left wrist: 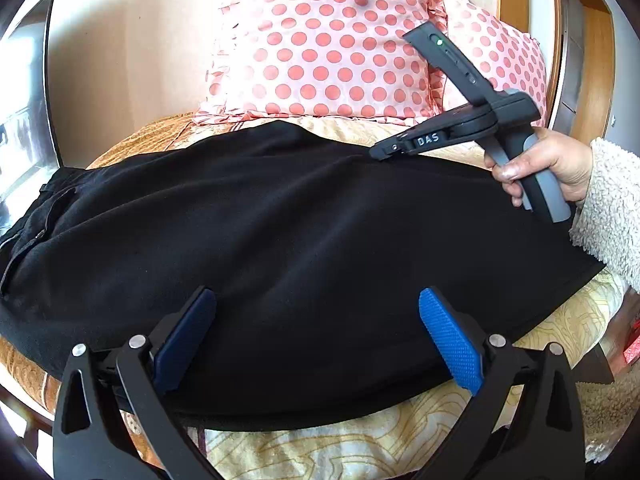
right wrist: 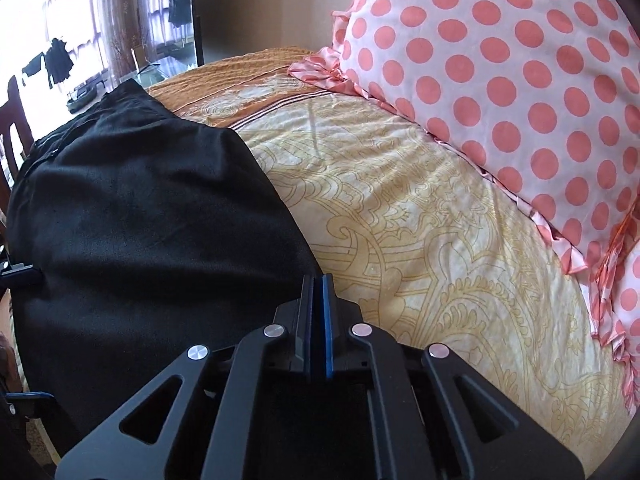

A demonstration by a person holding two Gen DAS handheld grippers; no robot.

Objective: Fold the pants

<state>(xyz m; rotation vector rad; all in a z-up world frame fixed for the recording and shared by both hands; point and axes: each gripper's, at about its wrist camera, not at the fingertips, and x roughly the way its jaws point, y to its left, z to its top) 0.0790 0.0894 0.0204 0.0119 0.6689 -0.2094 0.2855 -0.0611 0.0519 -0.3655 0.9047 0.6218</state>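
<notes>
Black pants lie flat across the bed, waistband at the left. My left gripper is open, its blue pads spread wide just above the pants' near edge. My right gripper shows in the left wrist view with its tips at the pants' far edge. In the right wrist view the pants fill the left side and the right gripper has its pads pressed together at the pants' edge. Whether cloth is pinched between them is hidden.
A yellow patterned bedspread covers the bed. Pink polka-dot pillows stand at the back, close to the right gripper, and show in the right wrist view. A window is at the left. The bed's edge is near the left gripper.
</notes>
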